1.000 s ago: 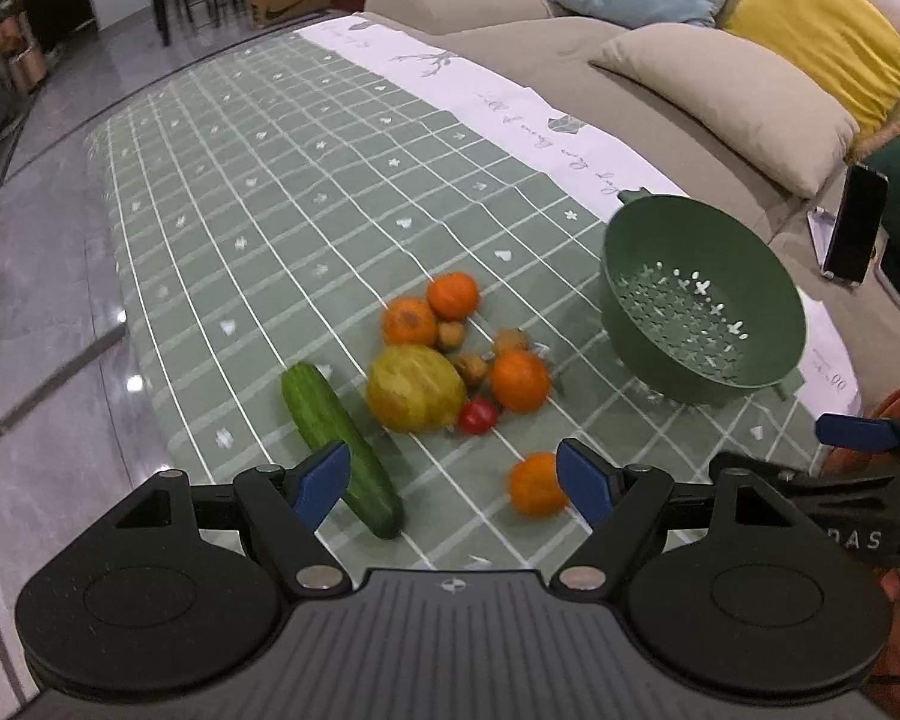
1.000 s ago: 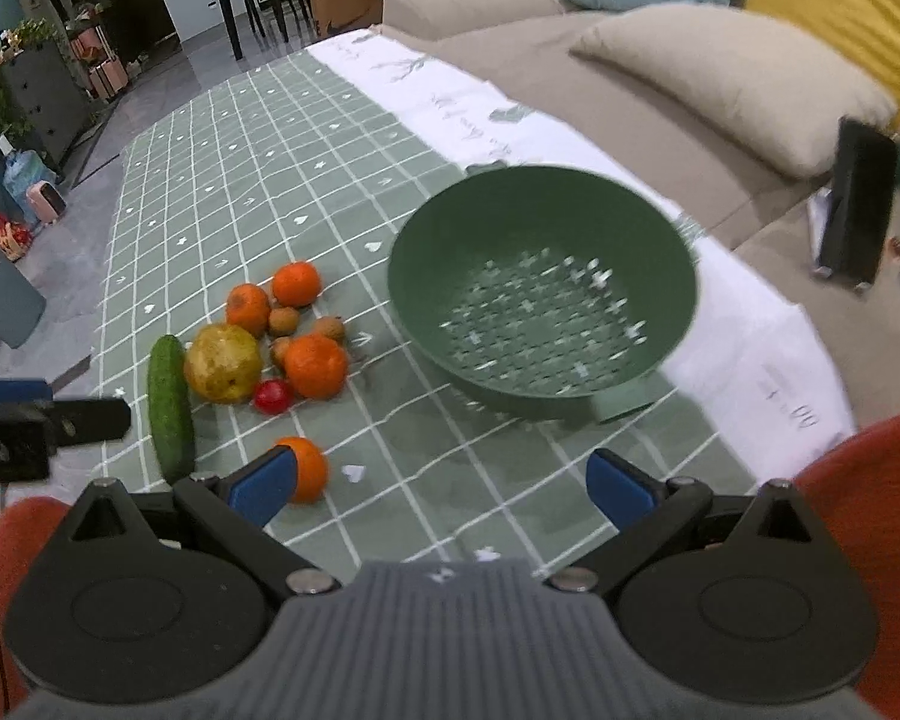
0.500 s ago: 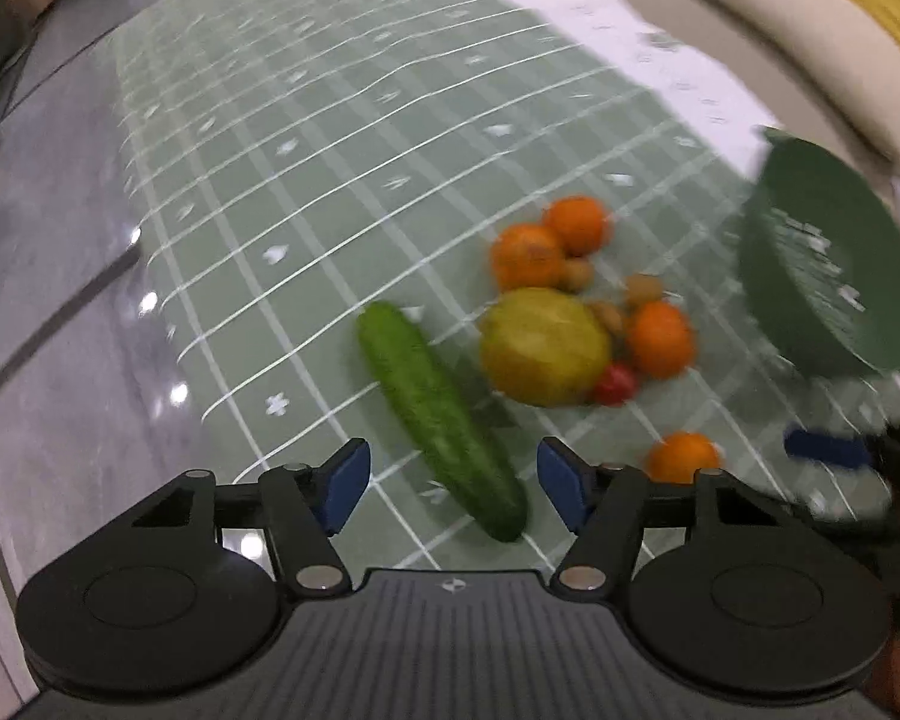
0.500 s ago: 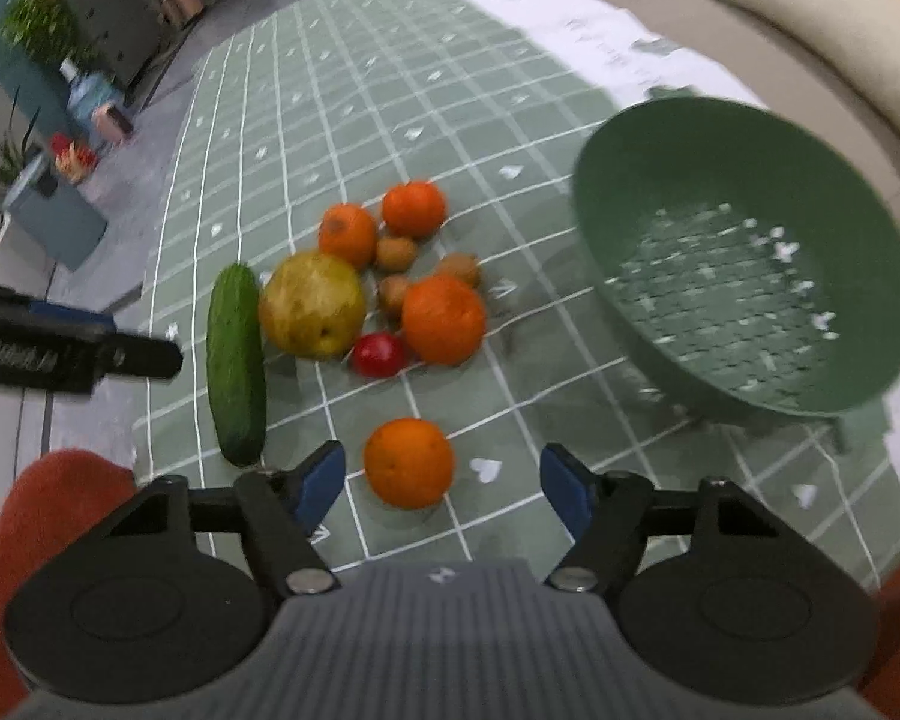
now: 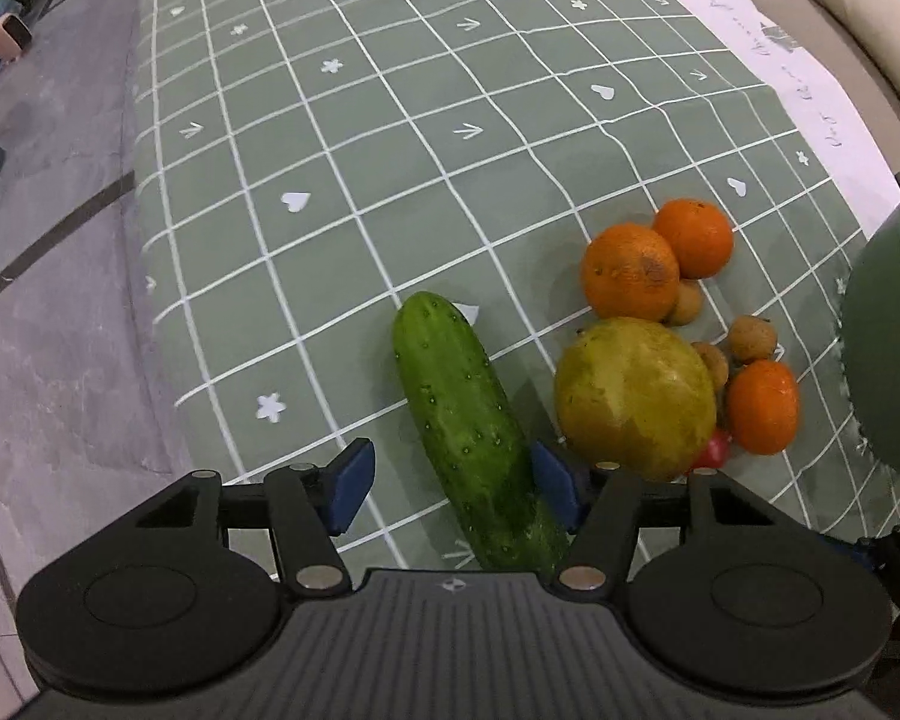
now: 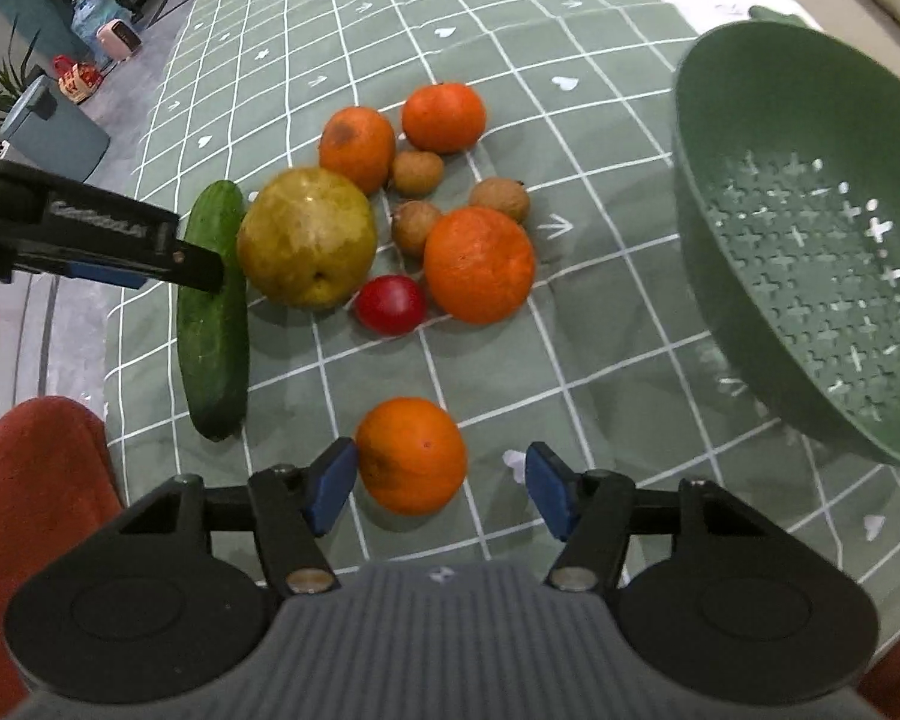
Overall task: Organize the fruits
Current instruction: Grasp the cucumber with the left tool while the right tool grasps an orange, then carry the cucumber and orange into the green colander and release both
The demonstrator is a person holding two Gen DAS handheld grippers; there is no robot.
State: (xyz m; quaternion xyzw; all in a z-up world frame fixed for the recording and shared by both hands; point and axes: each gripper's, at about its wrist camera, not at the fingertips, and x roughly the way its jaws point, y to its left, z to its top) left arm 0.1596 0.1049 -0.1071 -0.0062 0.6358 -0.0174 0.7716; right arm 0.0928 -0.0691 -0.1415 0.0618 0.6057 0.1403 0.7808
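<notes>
- The left gripper has its fingers apart around the cucumber: its right pad seems to touch the skin, its left pad stands clear.
- The right gripper is closing, fingers still apart, over the lone orange; the left pad is just beside the peel, the right pad stands apart from it.
- Landmark: the big yellow-green fruit. The cucumber lies just left of it, near the cloth's edge, with grey floor beyond. Three more oranges, three small brown fruits and a small red fruit crowd its right and far sides.
- The lone orange sits nearer the camera than the yellow-green fruit, with bare green checked cloth around it.
- Only the right wrist view shows the green colander whole, empty, well to the right; the left wrist view catches just its rim.
- Only the left wrist view shows the wide bare cloth stretching beyond the pile.
</notes>
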